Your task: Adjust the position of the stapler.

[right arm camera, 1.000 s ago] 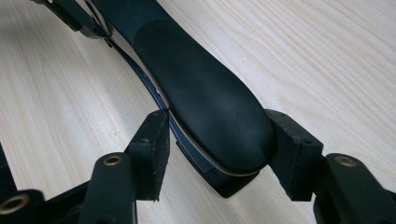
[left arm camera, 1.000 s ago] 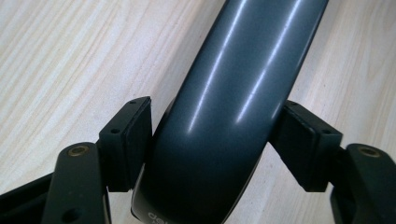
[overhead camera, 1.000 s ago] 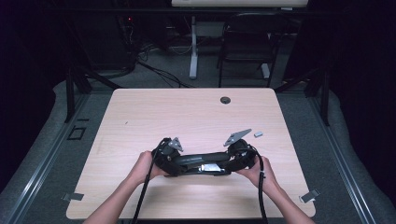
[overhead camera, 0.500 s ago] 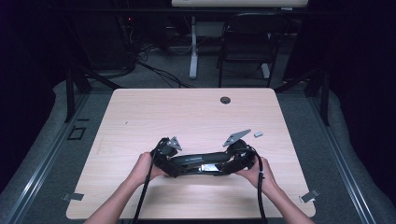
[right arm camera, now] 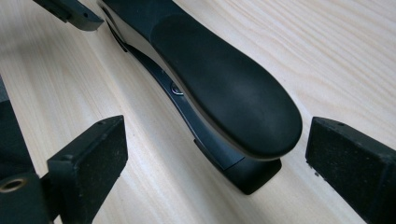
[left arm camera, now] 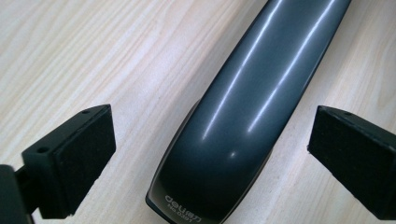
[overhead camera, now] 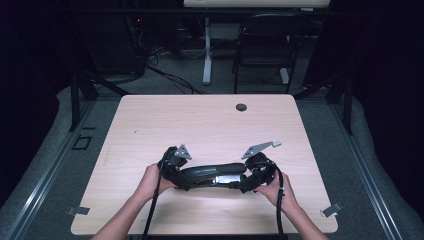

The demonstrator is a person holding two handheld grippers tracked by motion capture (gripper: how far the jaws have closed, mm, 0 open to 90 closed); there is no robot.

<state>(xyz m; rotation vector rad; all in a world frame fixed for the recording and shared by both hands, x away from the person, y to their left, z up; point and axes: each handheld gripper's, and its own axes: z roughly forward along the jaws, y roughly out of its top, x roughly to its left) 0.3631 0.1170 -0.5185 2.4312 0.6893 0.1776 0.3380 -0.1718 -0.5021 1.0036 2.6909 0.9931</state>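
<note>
Both grippers are sitting low at the near edge of the wooden surface (overhead camera: pixel 150 125), one at each end of a long black stapler (overhead camera: pixel 212 172) that is lying flat between them, running left to right.

The left gripper (overhead camera: pixel 176 165) is pointing in at the stapler's left end, its jaws spread wide with the glossy dark handle (left arm camera: pixel 243 107) lying in the gap between them, clear of both pads (there is a small printed brand mark right at the tip). Pale wood grain is showing on either side.

The right gripper (overhead camera: pixel 257 167) is facing the opposite end, jaws spread just as wide. The stapler's rounded matte end (right arm camera: pixel 233 93) is sitting between its pads, apart from both, with the base resting on the wood.

The person's hands are wrapping the gripper bodies, cables trailing back toward the near edge. Farther off, a round dark grommet (overhead camera: pixel 241 107) is sitting near the far edge.
</note>
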